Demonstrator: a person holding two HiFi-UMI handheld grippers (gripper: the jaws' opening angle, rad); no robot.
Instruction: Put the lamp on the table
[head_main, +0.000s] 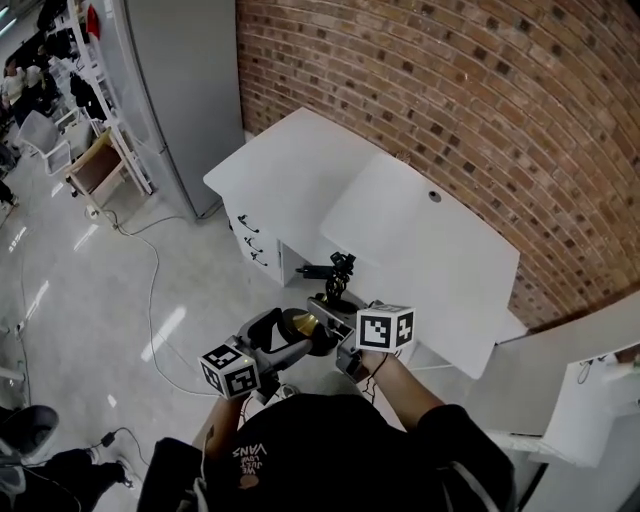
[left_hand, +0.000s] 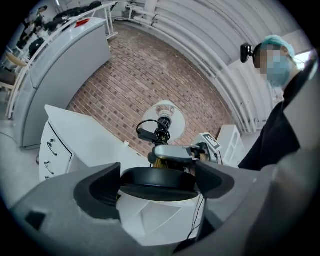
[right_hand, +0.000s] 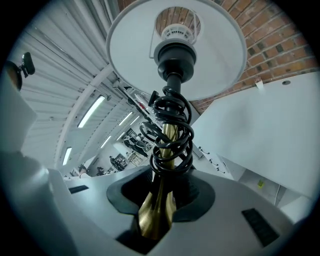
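- Head view: the lamp (head_main: 340, 275), a brass-and-black table lamp, is carried in the air over the pale glossy floor (head_main: 120, 300). It is just short of the near edge of the white rectangular table (head_main: 290, 170), which stands against the red brick wall (head_main: 450, 100), so it is not on the tabletop yet. The left gripper (head_main: 285, 340) takes the bottom end and the right gripper (head_main: 330, 308) takes the stem, most likely so the top-heavy lamp cannot swing. Its pale top is hard to tell from the white tabletop behind it here.
- Left gripper view: the left gripper (left_hand: 158, 186) is clamped across the black round base (left_hand: 155, 177), one jaw at each side of its rim, which carries the weight from below. Beyond it, the right gripper (left_hand: 175, 152) crosses the stem. The white shade (left_hand: 175, 117) faces the brick wall.
- Right gripper view: the right gripper (right_hand: 157, 200) is closed on the brass stem (right_hand: 157, 217), just under the black cord (right_hand: 170, 135) coiled round it. I judge the cord is wound up so that nothing trails. The white shade (right_hand: 210, 55) sits above and the tabletop (right_hand: 270, 130) lies off to the right. Setting the lamp down calls for bringing the base level over the tabletop.
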